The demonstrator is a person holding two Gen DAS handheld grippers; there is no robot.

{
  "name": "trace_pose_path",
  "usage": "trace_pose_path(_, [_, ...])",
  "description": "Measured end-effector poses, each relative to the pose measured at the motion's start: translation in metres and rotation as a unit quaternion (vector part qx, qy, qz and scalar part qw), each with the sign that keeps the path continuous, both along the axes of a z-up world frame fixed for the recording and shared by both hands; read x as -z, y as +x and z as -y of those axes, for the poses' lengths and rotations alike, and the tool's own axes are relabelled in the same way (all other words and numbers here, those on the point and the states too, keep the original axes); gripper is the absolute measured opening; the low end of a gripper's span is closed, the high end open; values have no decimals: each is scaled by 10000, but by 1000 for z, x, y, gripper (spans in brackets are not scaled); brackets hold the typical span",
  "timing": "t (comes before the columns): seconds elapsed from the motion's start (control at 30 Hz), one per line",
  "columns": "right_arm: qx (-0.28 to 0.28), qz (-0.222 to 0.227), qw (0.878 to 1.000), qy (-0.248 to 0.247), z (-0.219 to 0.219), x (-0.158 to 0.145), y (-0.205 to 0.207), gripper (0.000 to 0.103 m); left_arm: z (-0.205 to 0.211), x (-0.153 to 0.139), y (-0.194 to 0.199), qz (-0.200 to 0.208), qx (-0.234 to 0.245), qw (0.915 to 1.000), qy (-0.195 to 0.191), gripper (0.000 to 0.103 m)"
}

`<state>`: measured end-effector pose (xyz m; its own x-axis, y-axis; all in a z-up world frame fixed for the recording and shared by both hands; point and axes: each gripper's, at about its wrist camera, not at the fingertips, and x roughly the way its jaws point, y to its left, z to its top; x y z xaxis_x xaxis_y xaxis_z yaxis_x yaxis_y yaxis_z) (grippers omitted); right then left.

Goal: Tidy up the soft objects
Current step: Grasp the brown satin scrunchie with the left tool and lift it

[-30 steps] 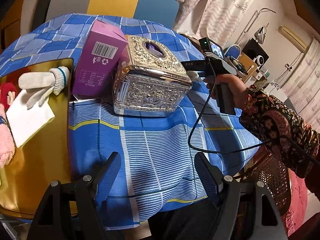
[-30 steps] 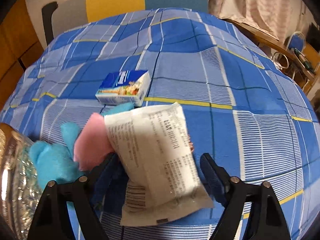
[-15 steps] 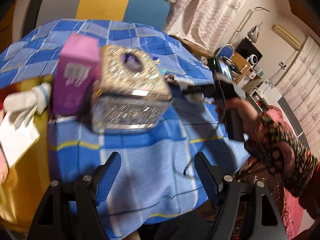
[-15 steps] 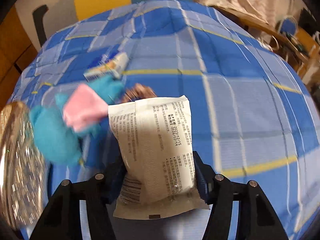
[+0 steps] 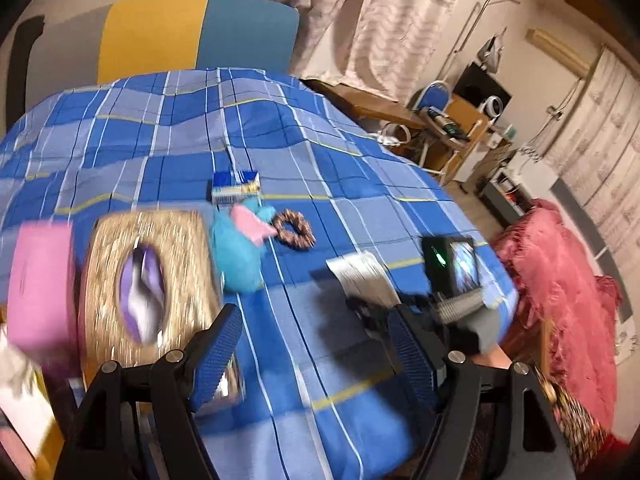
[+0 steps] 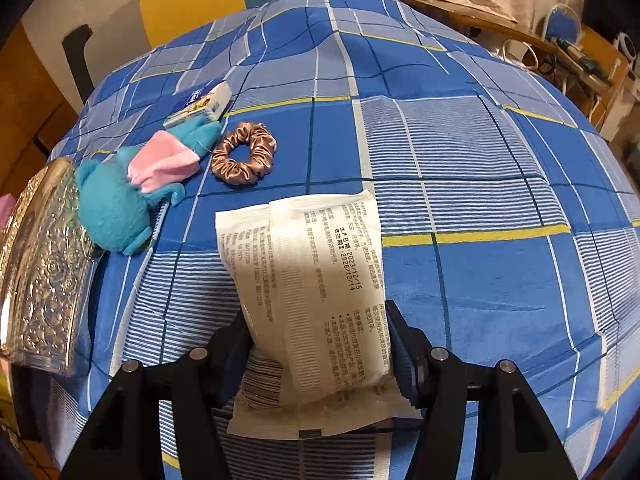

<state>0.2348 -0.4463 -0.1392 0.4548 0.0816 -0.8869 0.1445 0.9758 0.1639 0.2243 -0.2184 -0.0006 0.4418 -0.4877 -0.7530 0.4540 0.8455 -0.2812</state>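
My right gripper (image 6: 318, 344) is shut on a white printed soft packet (image 6: 312, 280) and holds it above the blue checked tablecloth (image 6: 480, 160); the packet also shows in the left wrist view (image 5: 362, 276). A teal and pink plush toy (image 6: 132, 188) lies left of it, beside a brown satin scrunchie (image 6: 244, 154). In the left wrist view the plush (image 5: 240, 248) and scrunchie (image 5: 294, 230) lie ahead. My left gripper (image 5: 316, 348) is open and empty above the cloth.
An ornate silver tissue box (image 5: 144, 276) and a pink carton (image 5: 38, 284) stand at the left. A small blue and white box (image 6: 200, 106) lies behind the plush. A red cushioned chair (image 5: 560, 280) is at the right, off the table.
My right gripper closed on the white packet and lifted it back, uncovering the scrunchie. My left gripper swung right and up, so the tissue box now sits at its left.
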Motion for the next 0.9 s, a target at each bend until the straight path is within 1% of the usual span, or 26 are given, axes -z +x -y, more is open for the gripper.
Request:
trace_pose_path(0.03, [13,-14,10000,25,1,0,0,62,12,1,9,-20,-29,9999,165,77])
trace_pose_path(0.07, [43,-52,10000,68,2,-1,0,62,19,2,18,-69,-25,9997,239,77])
trace_pose_path(0.17, [126,-166,9995,229,6,-1,3,62,44,10,39,-156,8,9993,350,77])
trace_pose_path(0.2, [126,-209,9994,234,8,-1,3,62,57,16,49,-230,28,9989,414,77])
trace_pose_path(0.27, [183,-243,9995,87,9,-2,2,62,73,25,59,-271,71,9982,525,77])
trace_pose_path(0.33, [304,-284,9991,-51,13,-2,0,62,92,43,75,-530,92,9970,556,77])
trace_pose_path(0.43, [439,-350,9984,-51,20,-1,0,62,110,65,95,-864,-43,9947,550,77])
trace_pose_path(0.47, [476,-363,9982,-41,22,-1,-1,62,114,73,101,-966,-145,9935,588,77])
trace_pose_path(0.53, [497,-398,9980,-39,23,-1,-1,62,123,86,113,-1188,-166,9907,643,77])
trace_pose_path(0.6, [544,-412,9977,7,24,-2,-3,62,127,99,124,-1318,-366,9878,739,77])
trace_pose_path(0.67, [598,-416,9973,87,26,-1,-1,62,129,112,137,-1494,-511,9850,697,77])
trace_pose_path(0.8, [657,-418,9968,158,27,-1,-1,62,132,124,154,-1437,-761,9828,874,77])
trace_pose_path(0.9, [690,-421,9965,211,29,-1,-1,62,134,133,163,-1462,-843,9820,852,77])
